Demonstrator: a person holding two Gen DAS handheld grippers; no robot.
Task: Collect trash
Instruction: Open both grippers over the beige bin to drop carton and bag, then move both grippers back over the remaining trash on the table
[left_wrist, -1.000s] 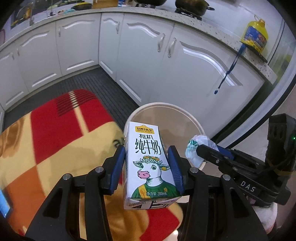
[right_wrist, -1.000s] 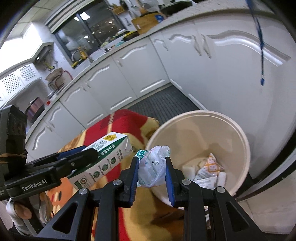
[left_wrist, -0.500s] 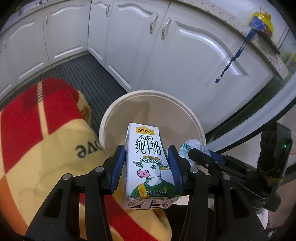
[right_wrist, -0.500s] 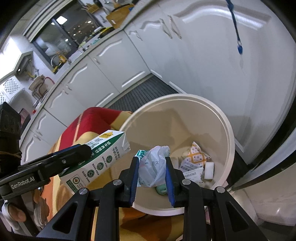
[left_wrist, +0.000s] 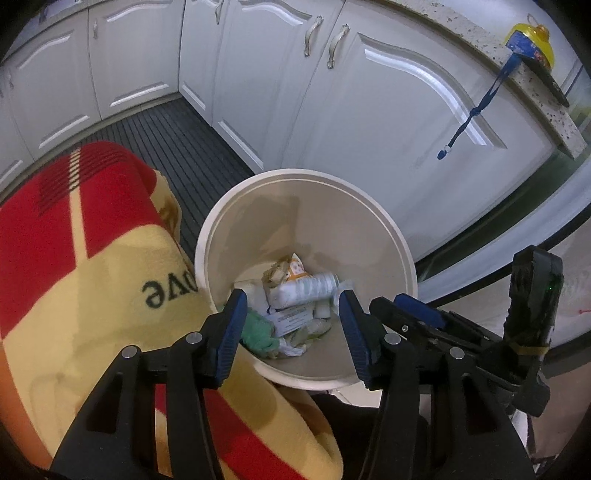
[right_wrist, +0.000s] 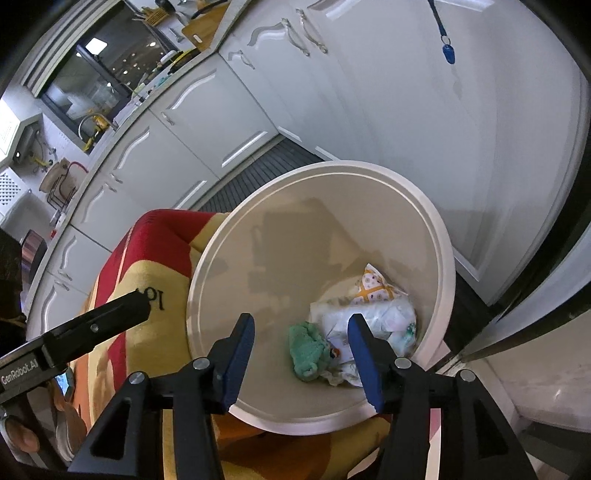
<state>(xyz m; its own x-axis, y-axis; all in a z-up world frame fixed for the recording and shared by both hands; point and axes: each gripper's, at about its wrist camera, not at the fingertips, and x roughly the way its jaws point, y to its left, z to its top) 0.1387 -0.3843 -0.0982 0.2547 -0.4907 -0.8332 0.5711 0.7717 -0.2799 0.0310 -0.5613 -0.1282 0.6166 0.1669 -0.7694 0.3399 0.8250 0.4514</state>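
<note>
A round cream trash bin (left_wrist: 369, 206) stands on the floor by white cabinets; it also shows in the right wrist view (right_wrist: 439, 236). In it lie the milk carton (left_wrist: 306, 286), a crumpled white plastic bag (right_wrist: 384, 317), a green cloth (right_wrist: 306, 349) and other wrappers. My left gripper (left_wrist: 291, 325) is open and empty above the bin's near rim. My right gripper (right_wrist: 301, 354) is open and empty above the bin too. The right gripper shows in the left wrist view (left_wrist: 417, 314), and the left gripper's finger shows in the right wrist view (right_wrist: 92, 326).
A red and yellow blanket (left_wrist: 74, 258) covers a surface left of the bin, touching its rim. White cabinet doors (left_wrist: 369, 92) stand behind it. A blue lanyard (left_wrist: 469, 118) hangs from the counter. A dark ribbed floor mat (left_wrist: 166, 140) lies beyond.
Both grippers opened over the bin. The milk carton left the left gripper and the plastic bag left the right one; both now lie inside the bin.
</note>
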